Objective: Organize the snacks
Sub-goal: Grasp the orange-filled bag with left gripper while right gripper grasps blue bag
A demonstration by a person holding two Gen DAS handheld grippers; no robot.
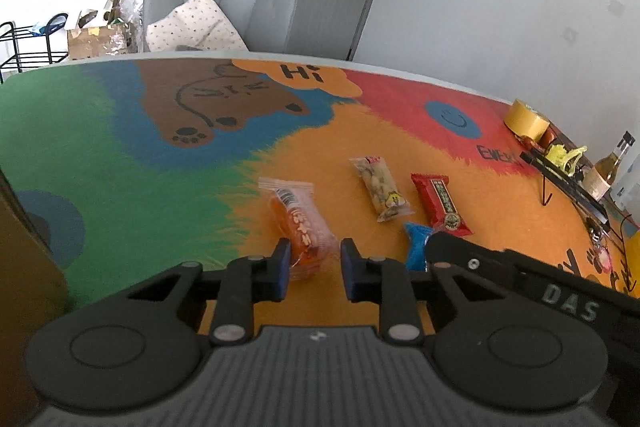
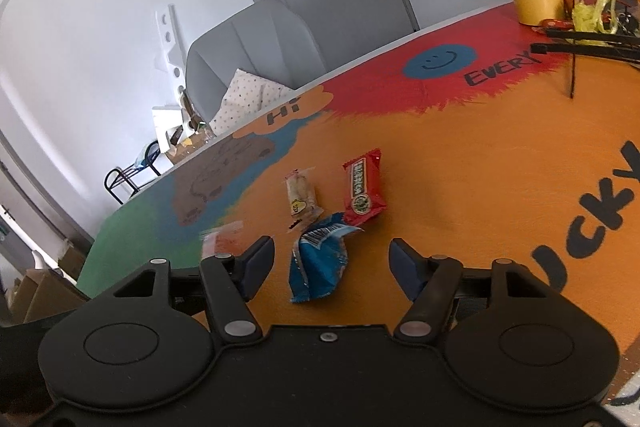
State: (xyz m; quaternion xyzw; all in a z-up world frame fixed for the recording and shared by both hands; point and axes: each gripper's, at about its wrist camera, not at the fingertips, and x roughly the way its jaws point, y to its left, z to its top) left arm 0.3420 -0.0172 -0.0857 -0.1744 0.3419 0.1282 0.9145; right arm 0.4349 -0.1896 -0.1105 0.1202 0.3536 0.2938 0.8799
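L gripper (image 1: 313,261) sits low over the mat w/ the orange snack packet (image 1: 301,223) between its blue pads – the near end of the packet is in the gap, left pad against the wrapper, right pad w/ a slim strip of mat showing beside it, so can't tell if it's truly pinched. The rest of the packet runs straight ahead of the fingers, lying on the orange part of the tablecloth (image 1: 120,187).

Ahead and to the right of the L gripper: a beige snack packet (image 1: 382,189), then a red snack packet (image 1: 440,205) just beside it, apart from each other. Closer in on the right, the blue snack packet (image 1: 418,245) peeks out from behind the R gripper's black body.

R gripper (image 2: 332,259) – fingers spread wide, not touching anything. Blue packet lies crumpled on the mat between them, nearer the left finger, clear of both pads. Beige and red packets lie just ahead of it; the orange one shows blurred past the left finger.

Far right ahead: yellow tape roll (image 2: 536,3) plus some clutter near the table edge.
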